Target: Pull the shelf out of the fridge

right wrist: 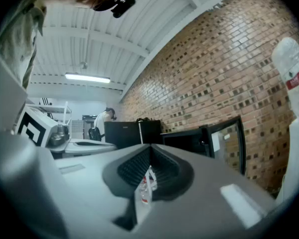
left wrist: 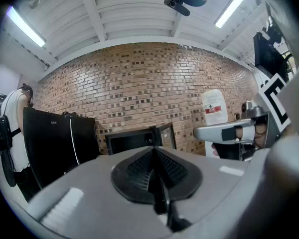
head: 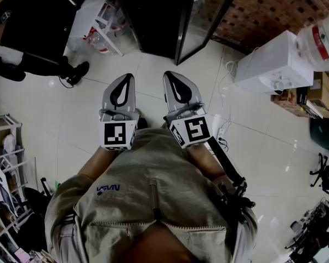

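A small black fridge (head: 164, 15) stands ahead on the tiled floor, its glass door (head: 208, 15) swung open to the right. Its inside is dark and no shelf shows. Both grippers are held close to the person's chest, pointing at the fridge from well short of it. My left gripper (head: 126, 77) is shut and holds nothing; in its own view the fridge (left wrist: 132, 141) sits just past the closed tips (left wrist: 153, 151). My right gripper (head: 170, 74) is beside it, shut on nothing, with only a thin slit between its pads (right wrist: 148, 152); the fridge (right wrist: 187, 139) lies to its right.
A white water dispenser (head: 271, 64) with a bottle (head: 321, 40) stands at the right, cables (head: 225, 131) on the floor beside it. A white rack (head: 101, 23) with bottles is left of the fridge. A person (head: 22, 32) stands far left. A wire shelf unit (head: 5, 147) is near left.
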